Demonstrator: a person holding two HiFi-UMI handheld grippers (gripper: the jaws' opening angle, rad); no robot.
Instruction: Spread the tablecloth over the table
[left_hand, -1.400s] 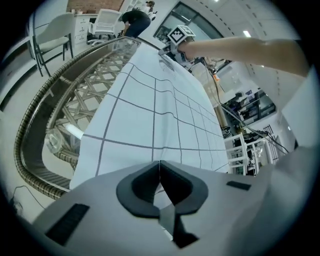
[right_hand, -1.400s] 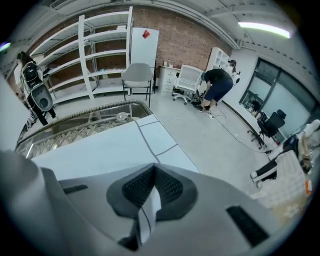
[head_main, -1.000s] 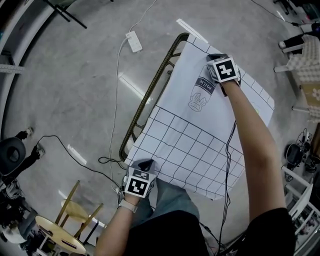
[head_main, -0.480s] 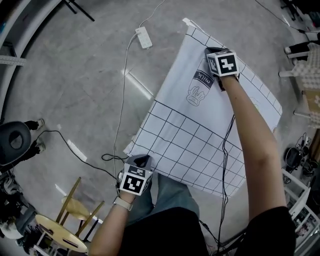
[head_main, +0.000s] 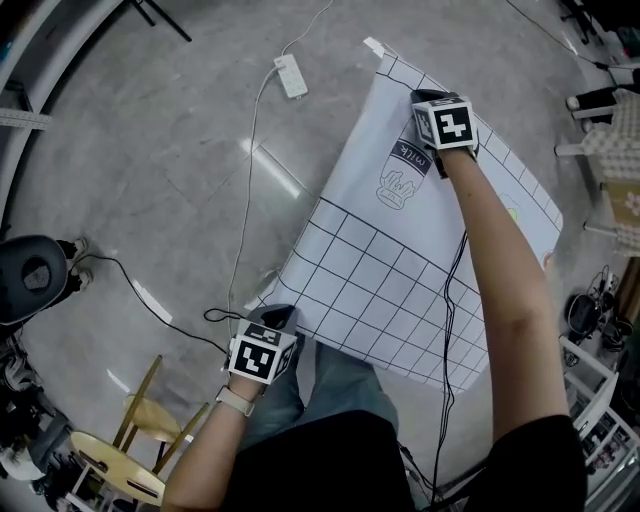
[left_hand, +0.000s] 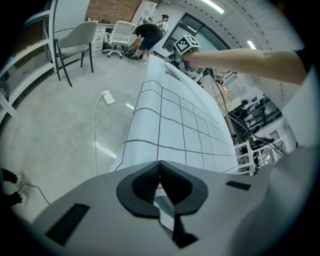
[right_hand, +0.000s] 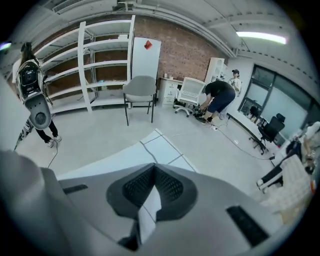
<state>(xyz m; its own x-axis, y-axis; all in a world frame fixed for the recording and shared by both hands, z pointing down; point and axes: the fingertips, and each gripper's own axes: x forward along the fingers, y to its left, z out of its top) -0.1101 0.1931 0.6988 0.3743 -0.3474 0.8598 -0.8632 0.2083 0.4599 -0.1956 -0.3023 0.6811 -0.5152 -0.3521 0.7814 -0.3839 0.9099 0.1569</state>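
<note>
The white tablecloth (head_main: 400, 260), ruled with a black grid and printed with a milk-carton drawing (head_main: 400, 178), hangs stretched between the two tools, running from the lower centre of the head view up to its upper right, above the grey floor (head_main: 150, 150). The left hand-held gripper (head_main: 283, 316) sits at the cloth's near corner, lower centre of the frame; in its own view its jaws are pressed together on a fold of the cloth (left_hand: 159, 192), which stretches away ahead (left_hand: 170, 115). The right hand-held gripper (head_main: 428, 100), at the upper right, is likewise clamped shut on the cloth's far edge (right_hand: 152, 195). A power strip (head_main: 291, 76) lies on the floor near the cloth's top corner, and a wooden chair (head_main: 150, 420) stands at the lower left.
</note>
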